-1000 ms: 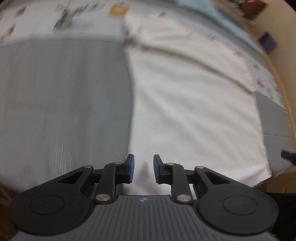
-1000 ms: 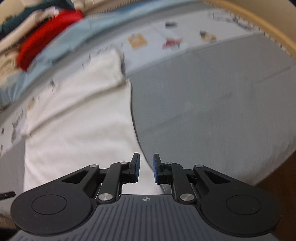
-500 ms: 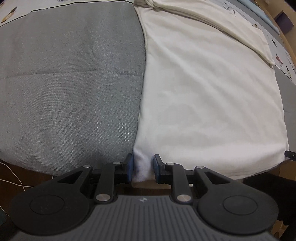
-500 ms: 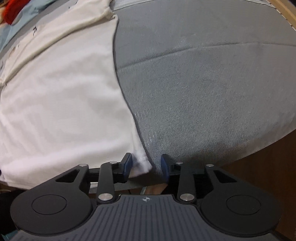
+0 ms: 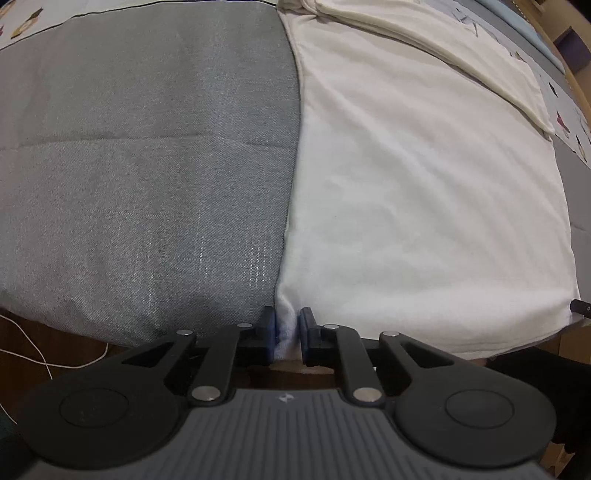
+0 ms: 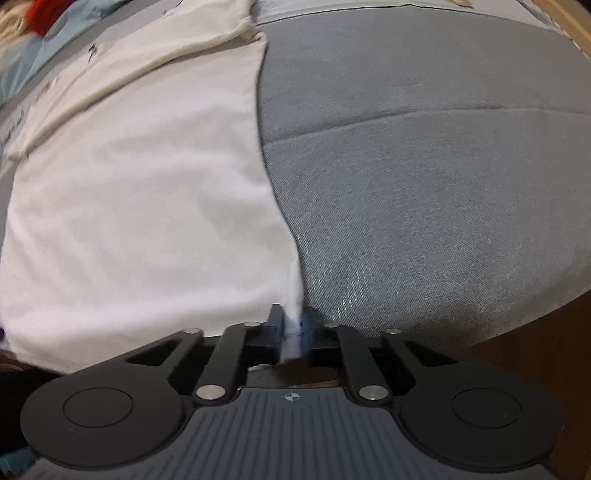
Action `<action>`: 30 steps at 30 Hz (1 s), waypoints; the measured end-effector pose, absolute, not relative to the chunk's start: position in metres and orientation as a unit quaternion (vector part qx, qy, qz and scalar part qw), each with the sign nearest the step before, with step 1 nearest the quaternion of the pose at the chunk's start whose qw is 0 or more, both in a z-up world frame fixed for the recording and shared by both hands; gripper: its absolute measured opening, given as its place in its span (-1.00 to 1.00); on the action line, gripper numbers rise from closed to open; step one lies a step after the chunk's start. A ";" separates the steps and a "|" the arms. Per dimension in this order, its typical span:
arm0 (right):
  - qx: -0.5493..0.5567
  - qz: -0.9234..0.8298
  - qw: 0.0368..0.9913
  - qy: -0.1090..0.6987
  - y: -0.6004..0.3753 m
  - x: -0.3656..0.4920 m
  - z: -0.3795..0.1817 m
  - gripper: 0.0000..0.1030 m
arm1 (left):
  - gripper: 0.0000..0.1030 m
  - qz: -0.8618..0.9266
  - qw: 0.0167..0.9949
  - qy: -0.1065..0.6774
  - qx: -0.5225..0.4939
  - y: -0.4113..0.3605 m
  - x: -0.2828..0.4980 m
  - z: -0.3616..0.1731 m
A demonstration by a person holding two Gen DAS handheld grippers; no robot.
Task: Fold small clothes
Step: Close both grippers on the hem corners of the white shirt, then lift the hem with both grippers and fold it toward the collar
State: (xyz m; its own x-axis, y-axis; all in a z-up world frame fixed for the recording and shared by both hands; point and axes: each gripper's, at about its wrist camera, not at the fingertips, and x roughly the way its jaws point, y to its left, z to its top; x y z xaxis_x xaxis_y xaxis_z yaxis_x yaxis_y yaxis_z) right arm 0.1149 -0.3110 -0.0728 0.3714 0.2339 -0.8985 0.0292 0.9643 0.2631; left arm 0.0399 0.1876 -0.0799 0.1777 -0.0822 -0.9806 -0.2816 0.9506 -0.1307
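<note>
Both claws have dropped onto the shirt's near hem since a second ago. Left claw [image 5: 287,332] is closing on the shirt's [image 5: 424,192] corner at 6 o'clock; right claw [image 6: 293,332] is closing, clamped on the opposite corner. Shirt [image 6: 140,206] lies flat on the grey bed [image 5: 140,177].

The white garment [image 5: 424,192] runs out past the top edge of the left wrist view, so its far end cannot be seen. Its near left corner vanishes between the closing pads of the left tool [image 5: 288,332]. In the right wrist view the other near corner is a blurred smear inside the closing right tool [image 6: 293,332]. A red thing [image 6: 44,16] at the top left there is cut off and too blurred to identify. The small prints [image 5: 565,125] on the bedding are too small to read.
</note>
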 end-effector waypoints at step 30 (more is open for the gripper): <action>0.317 0.149 0.912 0.212 -0.398 -0.061 0.128 -0.92 | -0.90 -0.004 0.903 0.389 -0.180 0.192 -0.111 0.150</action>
State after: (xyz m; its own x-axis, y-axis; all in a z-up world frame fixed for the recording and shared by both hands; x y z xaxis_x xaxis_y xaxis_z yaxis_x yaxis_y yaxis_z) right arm -0.0611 -0.3983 0.1280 0.8652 0.4068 -0.2931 -0.1375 0.7547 0.6415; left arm -0.1114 0.1922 0.1496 0.6972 -0.1474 -0.7015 -0.1330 0.9350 -0.3286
